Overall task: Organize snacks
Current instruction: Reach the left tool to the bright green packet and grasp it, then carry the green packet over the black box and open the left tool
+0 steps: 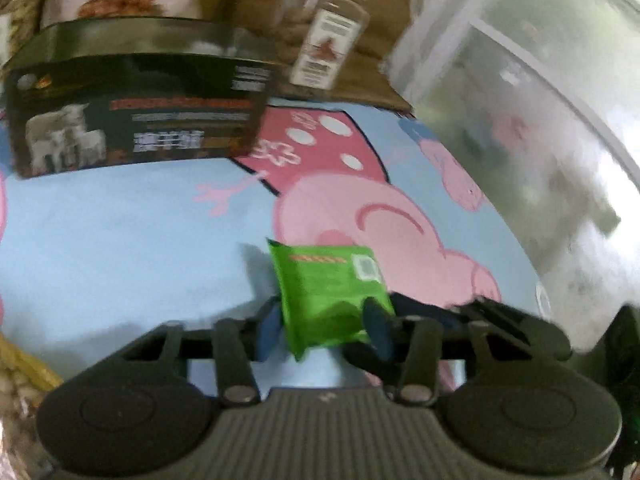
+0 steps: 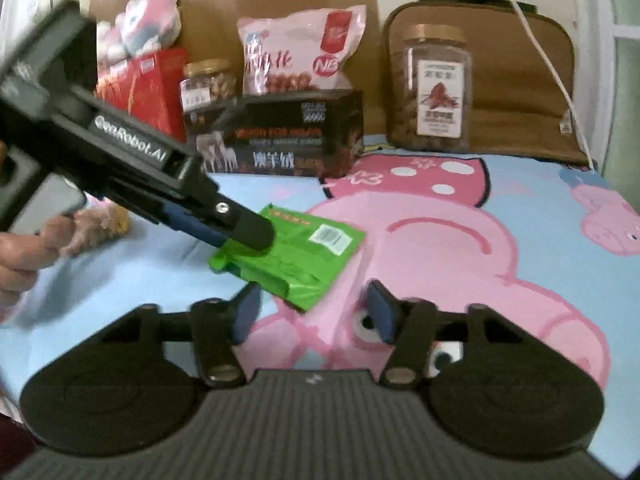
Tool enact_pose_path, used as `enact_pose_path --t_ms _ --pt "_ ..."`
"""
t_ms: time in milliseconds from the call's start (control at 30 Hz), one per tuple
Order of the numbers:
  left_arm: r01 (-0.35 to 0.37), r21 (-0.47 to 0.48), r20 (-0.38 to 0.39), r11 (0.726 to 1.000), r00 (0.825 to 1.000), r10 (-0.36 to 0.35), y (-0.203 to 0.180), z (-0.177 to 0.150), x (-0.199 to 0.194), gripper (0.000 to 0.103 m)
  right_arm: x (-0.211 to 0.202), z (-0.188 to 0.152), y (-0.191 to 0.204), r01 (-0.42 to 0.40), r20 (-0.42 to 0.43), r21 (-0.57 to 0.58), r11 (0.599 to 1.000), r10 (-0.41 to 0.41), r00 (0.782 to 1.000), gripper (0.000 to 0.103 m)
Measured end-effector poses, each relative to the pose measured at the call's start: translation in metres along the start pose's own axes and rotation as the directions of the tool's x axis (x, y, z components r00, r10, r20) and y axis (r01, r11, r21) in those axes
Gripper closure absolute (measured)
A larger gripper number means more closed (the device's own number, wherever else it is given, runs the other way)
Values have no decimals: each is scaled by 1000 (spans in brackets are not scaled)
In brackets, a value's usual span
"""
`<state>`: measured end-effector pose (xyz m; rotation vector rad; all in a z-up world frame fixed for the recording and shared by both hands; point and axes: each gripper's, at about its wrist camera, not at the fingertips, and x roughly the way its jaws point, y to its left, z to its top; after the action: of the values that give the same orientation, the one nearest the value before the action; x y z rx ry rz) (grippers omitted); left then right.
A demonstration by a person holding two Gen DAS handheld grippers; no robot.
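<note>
Soft daylight fills both views, brightest with hazy glare on the translucent plastic bin at the left wrist view's right. Motion blur smears the dark snack box and jar there. Fisheye bending curves every edge; the green packet casts a faint shadow.

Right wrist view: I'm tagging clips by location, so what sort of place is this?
Probably a home, likely a child's room: a cartoon pig cloth covers the surface, a plush toy sits behind, and a snack bag and jar stand there.
</note>
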<state>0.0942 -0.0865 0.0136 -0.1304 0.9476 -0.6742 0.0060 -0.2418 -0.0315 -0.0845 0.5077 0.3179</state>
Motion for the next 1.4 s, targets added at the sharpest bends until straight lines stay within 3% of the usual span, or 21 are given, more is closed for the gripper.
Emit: enact_pose_path --t_ms 167,333,500,767,1000,1200,1300,1400 --pt "-4 3 26 1000 1000 4 2 1 -16 65 -1 5 6 9 3 -16 1000 -9 1000 60" --pt "-10 14 148 1000 989 8 6 20 -51 65 -7 29 10 -7 101 -24 1000 10 995 61" --pt "-32 -24 227 999 973 37 20 57 -63 65 12 67 11 -12 173 -59 998 22 985 61" --pt "-73 -82 289 994 953 94 50 113 -48 64 61 114 1 2 212 -65 998 12 977 61" --pt "-104 -136 300 985 944 140 73 136 -22 67 101 131 -5 17 194 -54 998 -6 981 58" --pt "-137 -148 299 979 938 176 78 132 -17 64 107 128 -11 53 213 -24 998 -47 976 50" --pt "-95 -137 322 986 937 135 76 116 -42 64 91 124 -10 58 224 -17 998 -52 973 50" --pt "-61 -142 369 988 923 110 83 81 -86 64 70 113 -7 -10 223 20 1000 5 975 50"
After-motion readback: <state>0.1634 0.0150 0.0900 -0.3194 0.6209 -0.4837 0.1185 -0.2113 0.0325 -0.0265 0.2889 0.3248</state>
